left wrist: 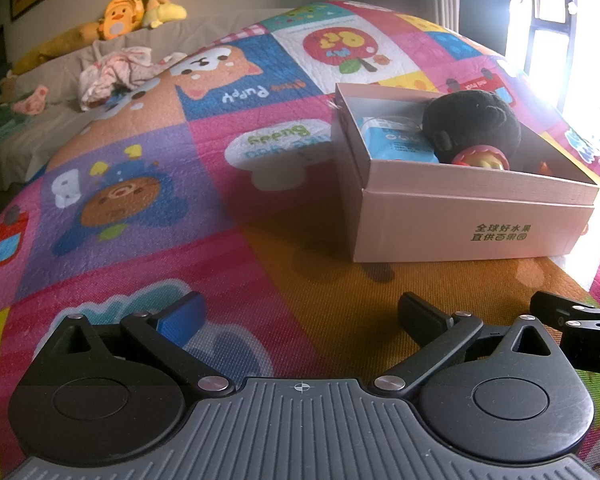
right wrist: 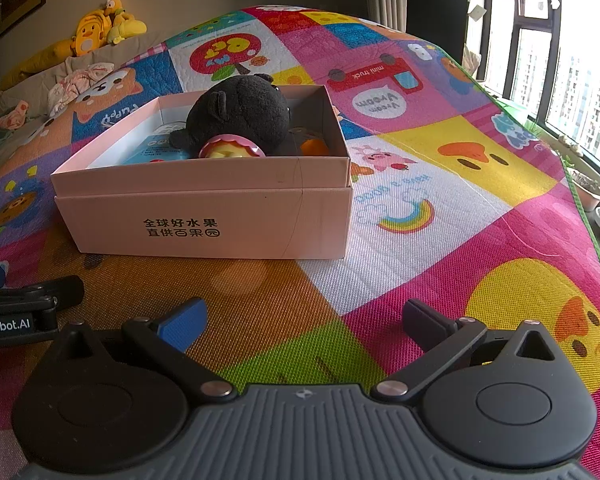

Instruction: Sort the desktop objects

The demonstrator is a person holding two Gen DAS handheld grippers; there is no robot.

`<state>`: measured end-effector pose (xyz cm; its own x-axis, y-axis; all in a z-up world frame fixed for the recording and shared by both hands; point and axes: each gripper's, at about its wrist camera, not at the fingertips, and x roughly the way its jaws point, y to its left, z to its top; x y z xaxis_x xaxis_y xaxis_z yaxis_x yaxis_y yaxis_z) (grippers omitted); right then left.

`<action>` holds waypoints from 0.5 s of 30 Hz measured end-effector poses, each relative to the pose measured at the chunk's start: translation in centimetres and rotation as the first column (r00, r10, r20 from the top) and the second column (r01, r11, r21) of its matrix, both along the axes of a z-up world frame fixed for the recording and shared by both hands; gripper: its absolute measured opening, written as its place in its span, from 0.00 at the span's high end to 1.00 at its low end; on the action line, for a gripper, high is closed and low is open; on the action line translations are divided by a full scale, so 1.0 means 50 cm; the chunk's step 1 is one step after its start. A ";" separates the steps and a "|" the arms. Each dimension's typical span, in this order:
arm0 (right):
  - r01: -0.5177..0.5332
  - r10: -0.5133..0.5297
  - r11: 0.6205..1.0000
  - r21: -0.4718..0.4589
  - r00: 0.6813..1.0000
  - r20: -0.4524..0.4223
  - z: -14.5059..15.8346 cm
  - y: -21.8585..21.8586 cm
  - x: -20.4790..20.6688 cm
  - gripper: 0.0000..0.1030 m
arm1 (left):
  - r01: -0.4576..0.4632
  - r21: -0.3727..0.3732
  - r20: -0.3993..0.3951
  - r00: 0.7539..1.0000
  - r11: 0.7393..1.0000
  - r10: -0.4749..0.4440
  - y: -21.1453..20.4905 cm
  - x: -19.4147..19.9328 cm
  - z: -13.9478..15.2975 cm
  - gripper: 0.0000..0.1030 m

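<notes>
Both grippers hovering wide open and empty over the mat, the box ahead.

Left wrist: the left gripper (left wrist: pixel 300 316) is holding its jaws spread wide, gripping nothing; the box (left wrist: pixel 460 216) is sitting ahead to the right on the mat (left wrist: pixel 140 208), a black plush (left wrist: pixel 472 120) lying inside. Right wrist: the right gripper (right wrist: pixel 304 320) is gaping empty too; the box (right wrist: pixel 204 208) is sitting ahead to the left, the plush (right wrist: pixel 240 116) inside it.

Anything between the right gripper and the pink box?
Nothing: in the right wrist view only bare play mat lies between the open right gripper and the pink box.
</notes>
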<state>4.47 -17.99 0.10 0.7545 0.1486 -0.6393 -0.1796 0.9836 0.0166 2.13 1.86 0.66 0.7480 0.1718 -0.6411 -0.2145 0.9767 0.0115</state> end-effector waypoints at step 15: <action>0.000 0.000 1.000 0.001 1.000 0.000 0.000 0.000 0.000 0.00 | 0.000 0.001 0.000 1.000 1.000 0.000 0.000 0.000 0.000 0.00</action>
